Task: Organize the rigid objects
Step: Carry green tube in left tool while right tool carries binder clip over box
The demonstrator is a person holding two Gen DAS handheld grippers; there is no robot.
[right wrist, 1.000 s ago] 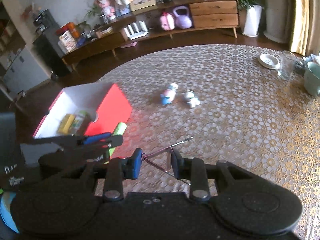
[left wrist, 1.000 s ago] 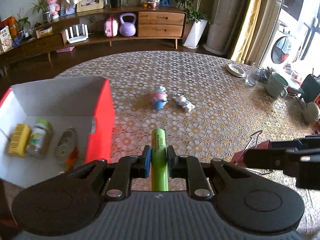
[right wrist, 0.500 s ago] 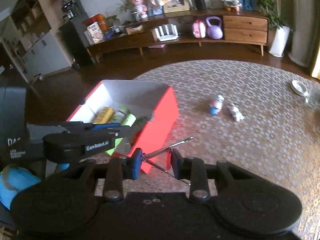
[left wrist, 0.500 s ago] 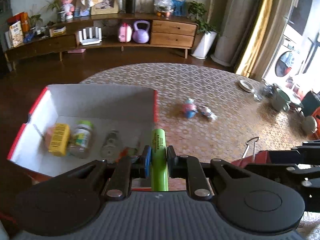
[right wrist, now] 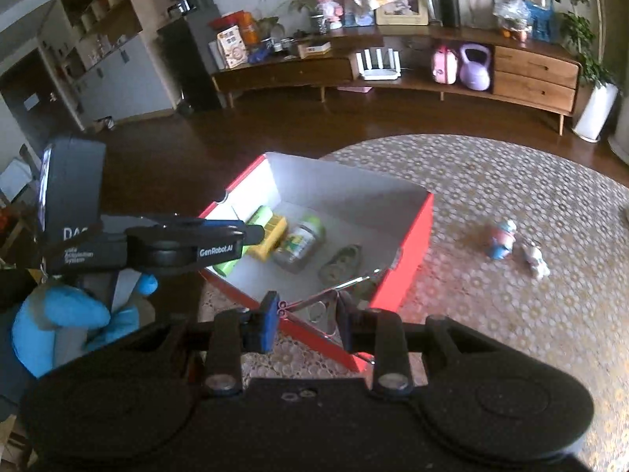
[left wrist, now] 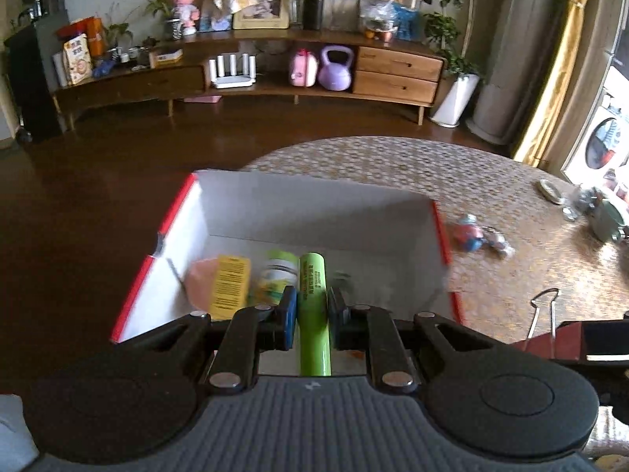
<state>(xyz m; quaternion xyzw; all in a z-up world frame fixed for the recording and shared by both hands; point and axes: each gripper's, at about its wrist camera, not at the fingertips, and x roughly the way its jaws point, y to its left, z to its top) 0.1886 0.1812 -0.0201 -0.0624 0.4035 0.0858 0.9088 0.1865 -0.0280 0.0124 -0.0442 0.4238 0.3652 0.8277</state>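
My left gripper (left wrist: 310,312) is shut on a green marker (left wrist: 313,306) and holds it over the red box (left wrist: 440,232). The box holds a yellow packet (left wrist: 230,285), a small jar (left wrist: 275,279) and a pink item (left wrist: 198,281). My right gripper (right wrist: 308,316) is shut on a red binder clip (right wrist: 334,289) with metal handles, above the box's near corner (right wrist: 412,267). The left gripper (right wrist: 188,247) also shows in the right wrist view, over the box's left side. Two small figurines (right wrist: 501,238) lie on the table right of the box.
The round table has a lace cloth (right wrist: 511,314). A green mug (left wrist: 607,220), a glass and a small plate (left wrist: 550,190) stand at its far right. The box sits at the table's left edge, with dark floor (left wrist: 98,196) beyond.
Both grippers have moved left, from over the table to over the red box. The marker and the binder clip stay held.
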